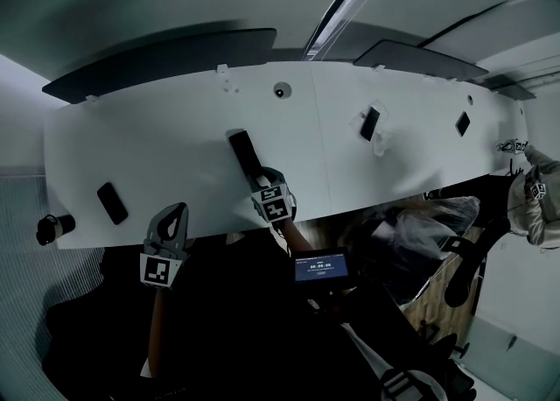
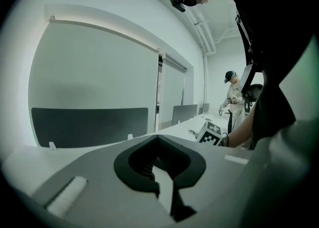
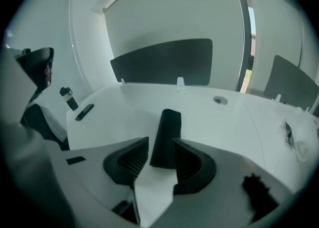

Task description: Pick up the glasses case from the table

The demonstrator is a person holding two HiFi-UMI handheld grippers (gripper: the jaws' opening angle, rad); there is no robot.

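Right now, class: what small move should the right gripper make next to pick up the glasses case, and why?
Probably close the right gripper: its jaws stand apart, straddling the near end of the glasses case lying on the table.

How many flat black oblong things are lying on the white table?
4: the glasses case inside the open right claw, a slab near the left end, two slabs toward the right. Others may be hidden.

The glasses case (image 1: 243,152) is black, the surface (image 1: 157,145) white; the grey left gripper (image 1: 175,212) bears black-and-white square markers (image 1: 158,270).
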